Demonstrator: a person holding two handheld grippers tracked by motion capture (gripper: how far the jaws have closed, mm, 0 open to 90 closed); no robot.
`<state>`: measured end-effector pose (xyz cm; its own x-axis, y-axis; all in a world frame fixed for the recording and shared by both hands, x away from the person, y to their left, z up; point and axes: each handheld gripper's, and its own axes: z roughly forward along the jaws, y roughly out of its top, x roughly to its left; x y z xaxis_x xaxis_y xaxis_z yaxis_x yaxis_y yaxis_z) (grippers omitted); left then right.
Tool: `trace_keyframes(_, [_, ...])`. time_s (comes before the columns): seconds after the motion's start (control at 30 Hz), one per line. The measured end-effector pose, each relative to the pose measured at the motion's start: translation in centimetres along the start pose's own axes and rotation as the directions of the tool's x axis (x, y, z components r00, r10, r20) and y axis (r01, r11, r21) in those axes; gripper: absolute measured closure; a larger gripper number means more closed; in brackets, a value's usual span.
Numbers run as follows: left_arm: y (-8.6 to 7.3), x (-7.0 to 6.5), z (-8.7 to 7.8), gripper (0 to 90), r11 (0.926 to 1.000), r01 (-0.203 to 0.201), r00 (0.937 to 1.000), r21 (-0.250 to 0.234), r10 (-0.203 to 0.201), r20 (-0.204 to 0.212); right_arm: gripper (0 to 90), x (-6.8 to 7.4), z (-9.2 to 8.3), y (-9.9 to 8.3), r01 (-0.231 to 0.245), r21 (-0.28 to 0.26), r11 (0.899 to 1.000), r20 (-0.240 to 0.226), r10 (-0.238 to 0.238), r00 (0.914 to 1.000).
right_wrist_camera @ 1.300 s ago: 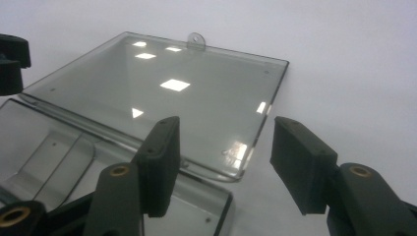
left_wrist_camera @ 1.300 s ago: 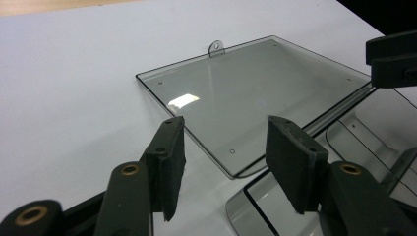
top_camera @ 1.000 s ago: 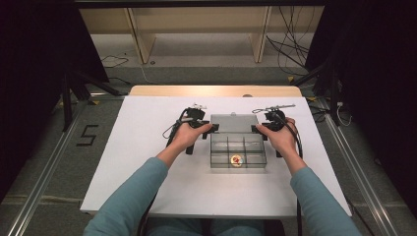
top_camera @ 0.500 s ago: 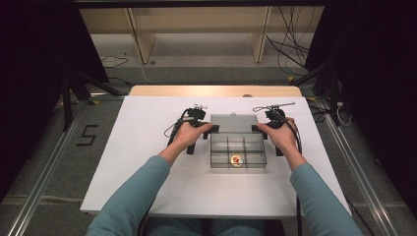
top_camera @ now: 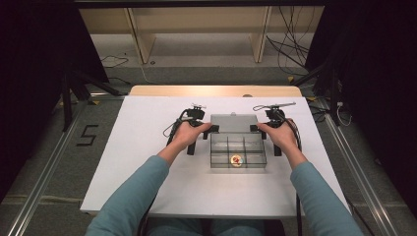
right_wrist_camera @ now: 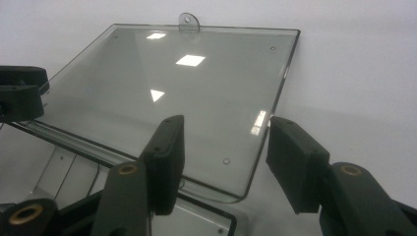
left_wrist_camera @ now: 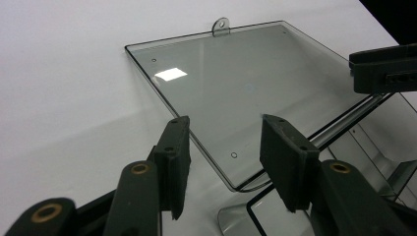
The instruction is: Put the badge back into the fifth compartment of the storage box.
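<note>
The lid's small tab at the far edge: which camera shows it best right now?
The right gripper view: the tab stands sharp and unobstructed on the open clear lid, its hole visible. The left gripper view shows it too, slightly smaller. In the high view it is a tiny speck.

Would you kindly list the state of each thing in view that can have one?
Clear box: open, upright on the table, dividers inside.
Lid: hinged back, lying flat behind the box.
Round object: resting in a near compartment.
Left gripper: jaws just been closing, astride the lid's near corner, pads not pressing.
Right gripper: open, jaws astride the lid's other near corner, not pressing.
</note>
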<state>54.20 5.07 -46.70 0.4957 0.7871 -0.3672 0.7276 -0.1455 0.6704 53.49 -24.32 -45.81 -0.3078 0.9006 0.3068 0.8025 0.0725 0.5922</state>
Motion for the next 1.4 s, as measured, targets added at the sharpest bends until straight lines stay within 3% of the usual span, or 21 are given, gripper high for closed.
trace_keyframes(0.37, [0.0,0.2,0.1,54.9,0.9993,0.037,0.9993,0.008,-0.037,0.007,45.5,-0.7,0.4,0.0,-0.095,0.018,0.995,-0.055,0.095,0.9939])
trace_keyframes(0.67, [0.0,0.4,0.1,55.0,0.9985,0.054,0.9984,0.013,-0.054,0.016,49.9,-1.4,0.5,-0.2,-0.19,0.038,0.981,-0.115,0.193,0.9743])
trace_keyframes(1.0, [0.0,0.6,-0.1,55.4,0.9983,0.055,0.998,0.018,-0.055,0.029,57.7,-1.7,0.1,-0.2,-0.203,0.028,0.979,-0.132,0.205,0.9699])
trace_keyframes(1.2, [0.1,0.7,-0.2,57.2,0.9972,0.074,0.9957,0.012,-0.074,0.055,65.4,-2.0,-0.4,-0.2,-0.181,-0.005,0.983,-0.138,0.179,0.9741])
trace_keyframes(1.4, [0.1,0.5,-0.3,58.9,0.9988,0.049,0.9969,0.003,-0.049,0.062,72.0,-2.1,-1.0,-0.1,-0.151,-0.032,0.988,-0.143,0.145,0.9789])
